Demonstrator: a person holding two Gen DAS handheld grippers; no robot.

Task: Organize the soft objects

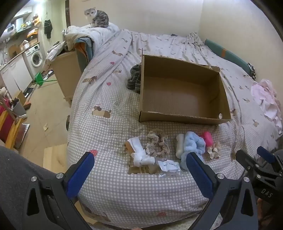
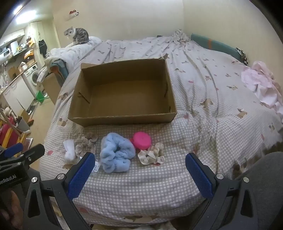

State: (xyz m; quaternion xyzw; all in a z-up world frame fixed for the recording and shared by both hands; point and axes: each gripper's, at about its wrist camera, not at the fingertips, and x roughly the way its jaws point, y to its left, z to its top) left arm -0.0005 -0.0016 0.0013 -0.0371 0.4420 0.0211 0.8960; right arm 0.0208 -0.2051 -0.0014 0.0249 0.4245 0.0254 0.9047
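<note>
- Left gripper (image 1: 140, 168) and right gripper (image 2: 140, 167) both hover with jaws spread wide, holding nothing.
- Just past the jaws, mid-frame on the checked bedspread (image 2: 141, 191), lies a row of soft things — white cloth (image 1: 139, 154), beige scrunchie (image 1: 157, 144), fluffy blue scrunchie (image 2: 116, 154), pink piece (image 2: 142, 140), pale scrunchie (image 2: 151, 155).
- Beyond, centre frame — an open cardboard box (image 2: 122, 120).
- Upper left, a cat (image 2: 77, 36).

Ahead of the jaws: one cardboard box (image 2: 123, 92); three scrunchies, namely one blue (image 2: 116, 154), one beige (image 1: 157, 143), one cream (image 2: 151, 155); one pink item (image 2: 142, 140); one white cloth (image 1: 139, 154); one plastic packet (image 1: 169, 166); one cat (image 1: 96, 16).
</note>
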